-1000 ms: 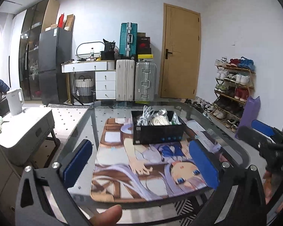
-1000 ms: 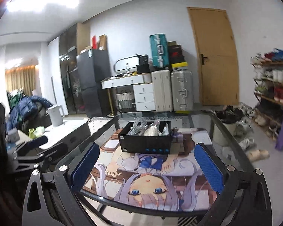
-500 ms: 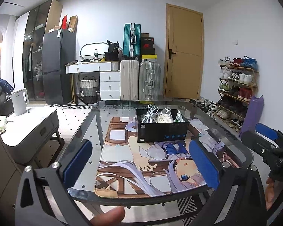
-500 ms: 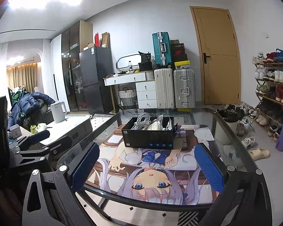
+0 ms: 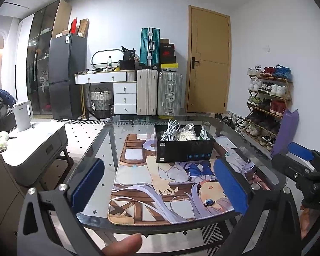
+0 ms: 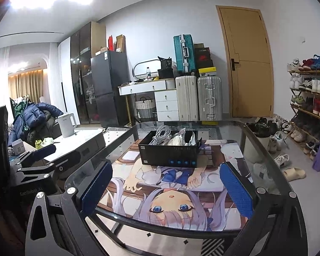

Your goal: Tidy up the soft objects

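A black open box (image 5: 184, 149) stands on the printed desk mat (image 5: 170, 183) on a glass table; it also shows in the right wrist view (image 6: 170, 151). It holds coiled grey cables (image 5: 170, 131), a white bundle (image 5: 186, 136) and a plastic packet. My left gripper (image 5: 160, 183) is open and empty, held near the table's front edge, well short of the box. My right gripper (image 6: 166, 188) is open and empty, also at the front edge. The right gripper's body appears at the right of the left wrist view (image 5: 305, 170).
The glass table (image 5: 96, 155) has a rounded front rim. A white side cabinet with a kettle (image 5: 22, 115) stands left. Suitcases (image 5: 157, 91), a drawer unit, a fridge and a door are behind. A shoe rack (image 5: 268, 98) lines the right wall.
Both grippers have drawn back and risen a little from the table; the box looks smaller and lower in both views. Both stay open and empty.
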